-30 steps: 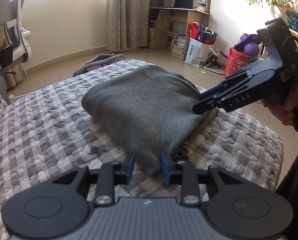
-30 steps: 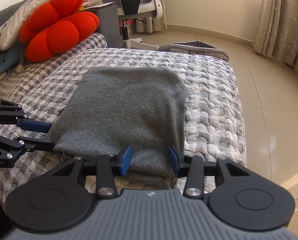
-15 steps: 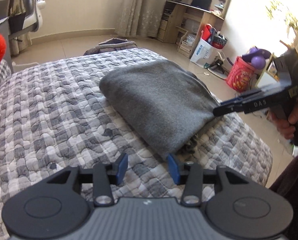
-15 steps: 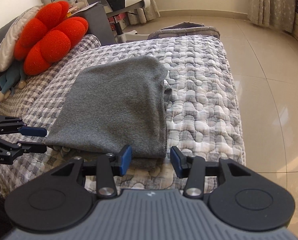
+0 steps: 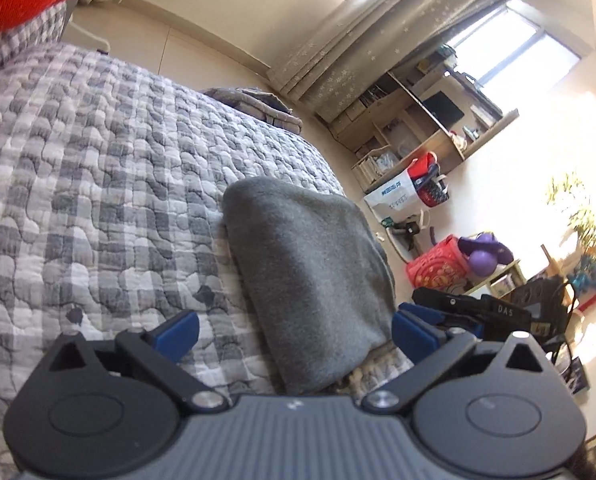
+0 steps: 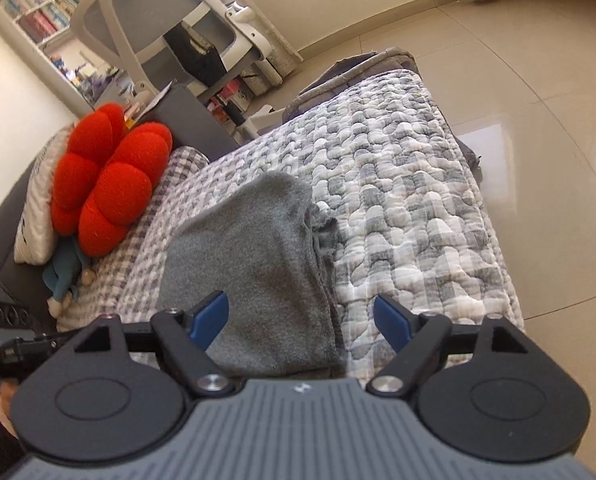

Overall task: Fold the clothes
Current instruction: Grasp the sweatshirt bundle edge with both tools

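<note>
red cushion point(image 6: 110, 176) clearer from right

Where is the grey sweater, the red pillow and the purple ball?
Sweater point(image 6: 254, 264), right wrist view, middle of its folded top.
Red pillow point(image 6: 110, 184), right wrist view, one puffy lobe.
Purple ball point(image 5: 483, 263), left wrist view, its round front.

Folded garment point(image 5: 314, 280) plain grey. Bed quilt point(image 5: 98, 168) grey-white check, pebble stitching. Cushion point(image 6: 110, 192) bright red. Gripper pads point(image 6: 210, 318) blue, bodies black. Curtain point(image 5: 378, 28) grey-beige, small flowers. Floor point(image 6: 538, 92) cream tile.
</note>
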Demonstrator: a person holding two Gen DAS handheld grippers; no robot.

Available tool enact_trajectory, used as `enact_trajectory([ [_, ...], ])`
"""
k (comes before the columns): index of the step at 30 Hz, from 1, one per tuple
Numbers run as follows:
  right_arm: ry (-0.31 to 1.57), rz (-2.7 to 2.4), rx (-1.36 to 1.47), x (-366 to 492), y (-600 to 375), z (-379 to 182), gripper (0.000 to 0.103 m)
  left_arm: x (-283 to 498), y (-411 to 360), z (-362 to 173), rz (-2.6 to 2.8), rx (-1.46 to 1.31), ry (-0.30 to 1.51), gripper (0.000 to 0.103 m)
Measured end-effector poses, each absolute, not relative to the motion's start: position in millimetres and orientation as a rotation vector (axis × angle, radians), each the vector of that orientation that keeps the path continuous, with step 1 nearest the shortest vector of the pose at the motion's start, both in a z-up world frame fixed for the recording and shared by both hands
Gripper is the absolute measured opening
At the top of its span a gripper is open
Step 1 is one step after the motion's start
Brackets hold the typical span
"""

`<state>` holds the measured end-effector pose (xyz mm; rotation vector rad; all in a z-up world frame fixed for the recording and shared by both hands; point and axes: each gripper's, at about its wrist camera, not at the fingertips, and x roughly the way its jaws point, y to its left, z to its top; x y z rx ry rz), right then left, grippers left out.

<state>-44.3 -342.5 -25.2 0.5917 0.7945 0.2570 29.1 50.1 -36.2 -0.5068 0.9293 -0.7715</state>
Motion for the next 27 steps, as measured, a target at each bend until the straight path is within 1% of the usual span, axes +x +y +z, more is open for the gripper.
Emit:
enact_trajectory([
  [7,0.773,0.263,0.799,-37.7,-364.5,-36.8,0.083,42.9,53.0,-58.7,-0.767,-0.765,0.971,0.102],
  [10,0.777,0.267,0.872,-34.4,-370.5,-43.5,0.083,46.2,48.2,-65.9,-0.756,-0.818,0.976,0.100],
  [18,0.777,0.284,0.934,-23.5,-368.7,-47.5,0.083,52.9,25.0,-70.2,-0.758,-0.811,0.986,0.091],
  [20,0.778,0.283,0.929,-19.1,-365.9,-47.6,0.082,57.9,22.5,-71.8,-0.755,-0.799,0.992,0.086],
  [22,0.779,0.281,0.922,-14.9,-363.1,-47.6,0.081,60.0,17.3,-72.5,-0.747,-0.788,0.994,0.084],
  [24,0.777,0.270,0.902,-12.3,-359.0,-47.2,0.079,62.2,6.8,-71.4,-0.738,-0.787,0.990,0.084],
  [25,0.777,0.264,0.891,-11.0,-357.0,-47.0,0.076,62.7,3.1,-71.1,-0.732,-0.782,0.985,0.084],
  [27,0.774,0.258,0.873,-9.5,-352.3,-47.0,0.076,63.6,-4.0,-70.0,-0.720,-0.767,0.974,0.084],
])
